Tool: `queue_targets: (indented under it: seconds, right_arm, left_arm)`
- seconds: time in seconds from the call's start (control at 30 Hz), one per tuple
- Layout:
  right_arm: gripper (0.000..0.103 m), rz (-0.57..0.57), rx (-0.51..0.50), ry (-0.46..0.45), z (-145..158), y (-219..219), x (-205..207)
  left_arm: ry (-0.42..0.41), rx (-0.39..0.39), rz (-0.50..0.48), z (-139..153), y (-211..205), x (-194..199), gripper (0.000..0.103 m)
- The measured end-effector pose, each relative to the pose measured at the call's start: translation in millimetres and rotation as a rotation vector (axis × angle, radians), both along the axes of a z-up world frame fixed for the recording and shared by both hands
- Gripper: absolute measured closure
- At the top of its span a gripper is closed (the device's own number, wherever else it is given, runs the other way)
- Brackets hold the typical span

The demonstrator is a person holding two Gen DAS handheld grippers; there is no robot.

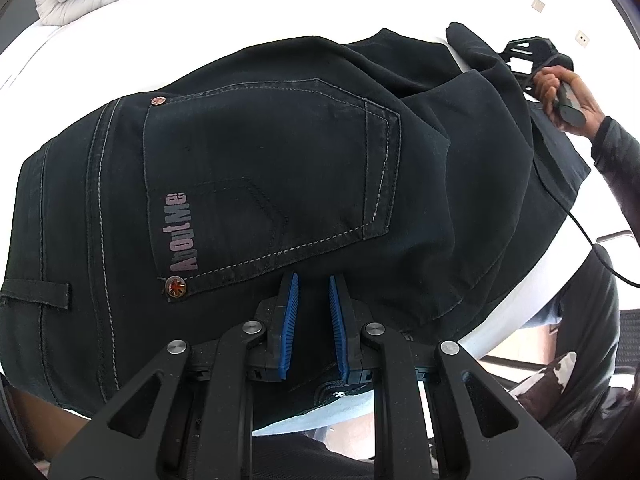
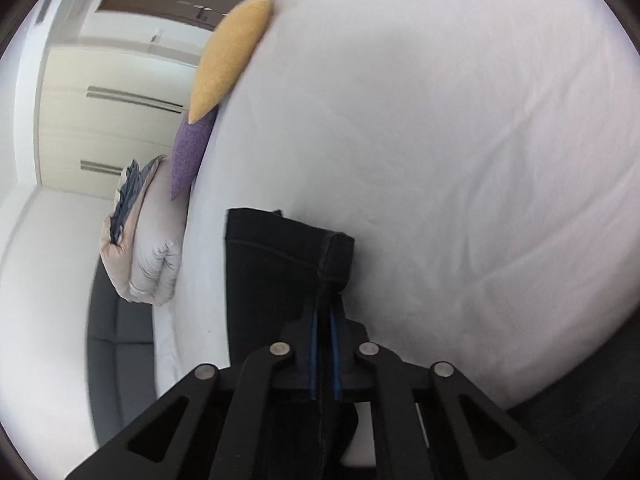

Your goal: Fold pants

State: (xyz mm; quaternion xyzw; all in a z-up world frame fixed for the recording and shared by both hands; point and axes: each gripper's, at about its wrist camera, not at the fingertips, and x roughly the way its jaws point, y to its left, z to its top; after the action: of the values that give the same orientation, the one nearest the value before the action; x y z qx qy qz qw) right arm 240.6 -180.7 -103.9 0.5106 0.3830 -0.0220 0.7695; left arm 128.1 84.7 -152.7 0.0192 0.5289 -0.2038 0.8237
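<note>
Both tools pinch the pants [image 1: 280, 152]: left tool [image 1: 314, 280] at the waist, right tool [image 2: 325, 300] on a hem.

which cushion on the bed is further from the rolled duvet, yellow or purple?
The yellow cushion. The purple cushion lies between it and the rolled white duvet along the bed's edge.

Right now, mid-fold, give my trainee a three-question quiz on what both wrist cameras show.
1. True or false: the right gripper is shut on a hem of the black jeans.
2. Multiple choice: the "AboutMe" print sits on A) a back pocket, B) a belt loop, C) the white bed sheet.
3. Fill in: beside the yellow cushion lies a ____ cushion.

Key: 1 true; 2 A; 3 purple.
</note>
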Motion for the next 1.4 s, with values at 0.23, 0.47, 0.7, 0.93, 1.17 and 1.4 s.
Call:
queue_targets:
  seconds: [0.23, 0.47, 0.7, 0.93, 1.17, 1.4]
  right_arm:
    - [0.098, -0.073, -0.067, -0.196, 117.9, -18.4, -44.8]
    - [0.092, -0.157, -0.115, -0.237, 159.9, -28.6, -146.1]
    - [0.076, -0.356, 0.057, 0.081, 19.1, -77.6, -262.1]
    - [0.023, -0.366, 0.120, -0.047, 14.4, -80.7, -267.7]
    - [0.024, -0.324, 0.122, 0.006, -3.0, -76.9, -224.9]
    - [0.093, -0.282, 0.071, 0.011, -2.3, -78.4, -222.7]
  left_arm:
    - [-0.006, -0.006, -0.005, -1.0, 2.6, -1.2, 0.087]
    - [-0.007, -0.009, -0.010, -0.1, 2.4, -0.4, 0.087]
    - [0.013, 0.007, -0.023, 2.8, -0.7, 2.0, 0.087]
    - [0.020, 0.036, -0.020, 3.8, -7.1, 3.1, 0.087]
    - [0.017, 0.043, -0.011, 2.6, -12.0, 1.0, 0.087]
    - [0.011, 0.024, -0.009, -0.6, -3.2, -2.8, 0.087]
